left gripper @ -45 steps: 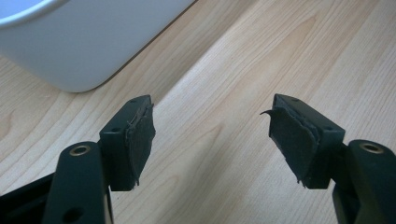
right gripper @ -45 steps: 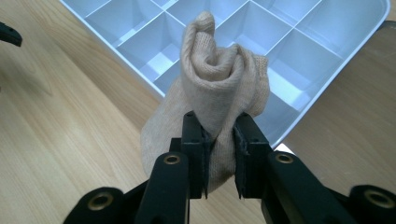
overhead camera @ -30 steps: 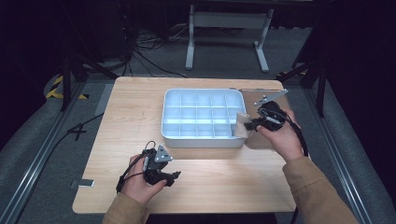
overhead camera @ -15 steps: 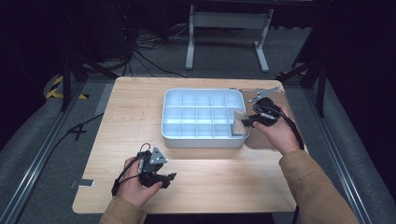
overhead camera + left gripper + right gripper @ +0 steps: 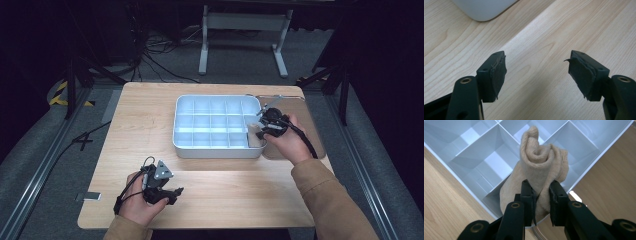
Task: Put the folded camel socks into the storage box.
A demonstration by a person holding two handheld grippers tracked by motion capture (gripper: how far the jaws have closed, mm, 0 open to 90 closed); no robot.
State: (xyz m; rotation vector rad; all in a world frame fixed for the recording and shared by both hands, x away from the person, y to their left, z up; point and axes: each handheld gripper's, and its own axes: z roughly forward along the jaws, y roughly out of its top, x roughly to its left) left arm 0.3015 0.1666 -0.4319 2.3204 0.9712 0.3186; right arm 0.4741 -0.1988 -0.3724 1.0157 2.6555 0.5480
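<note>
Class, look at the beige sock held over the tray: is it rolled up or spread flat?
Rolled up. The sock shows a spiral of knit at its top, bunched between the right tongs.

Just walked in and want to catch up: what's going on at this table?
A person works with a gripper in each hand. The right gripper is shut on a rolled beige sock, holding it over the near right corner of a white divided tray. The left gripper rests open and holds nothing, over the wooden table near the person.

free: bare table [image 5: 150,125] left of tray [image 5: 182,125] | blocked: tray dividers (thin)
</note>
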